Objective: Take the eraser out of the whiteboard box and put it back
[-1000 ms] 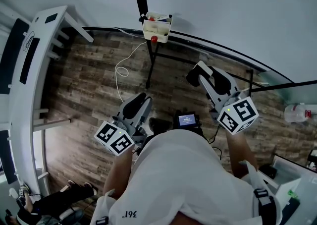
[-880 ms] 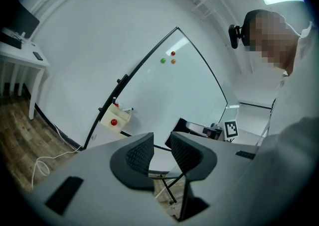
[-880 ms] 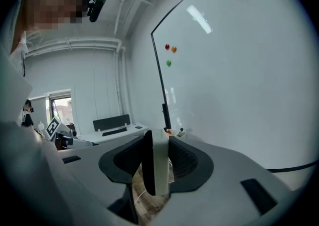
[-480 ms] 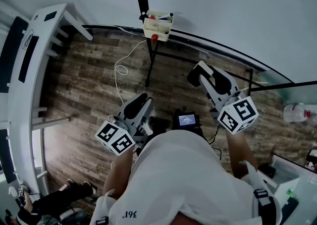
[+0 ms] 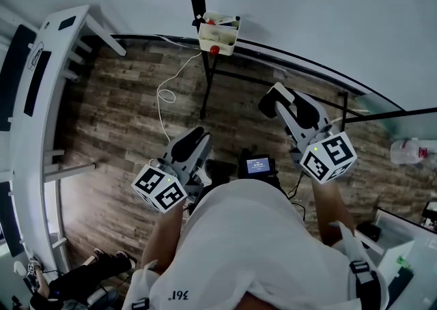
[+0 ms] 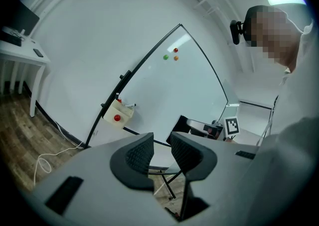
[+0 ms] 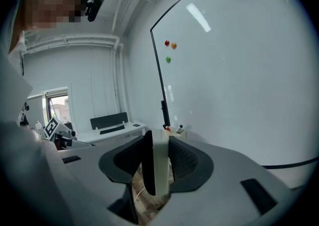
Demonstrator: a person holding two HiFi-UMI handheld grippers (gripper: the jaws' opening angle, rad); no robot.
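- Eraser (image 7: pixel 155 164), a flat block with a dark face and a pale back, stands on edge in the right claw (image 5: pixel 272 102), whose jaws are set wide and press on its two faces.
- Left claw (image 6: pixel 162 146) has its jaws apart with nothing between them. It sits at the lower left of the head view.
- Whiteboard box (image 5: pixel 218 34) hangs at the board's dark edge at the top centre of the head view, well apart from both claws. Pens (image 5: pixel 225 22) stick out of its top.
- Step in hand looks to be the return, since the block is out and the box lies ahead.
- To do it well, the right claw should probably carry the block over the open top, line its long side up with the free space, lower it clear of the pens, and only then let go.
- A tilted block may catch the rim or knock the hanging box.
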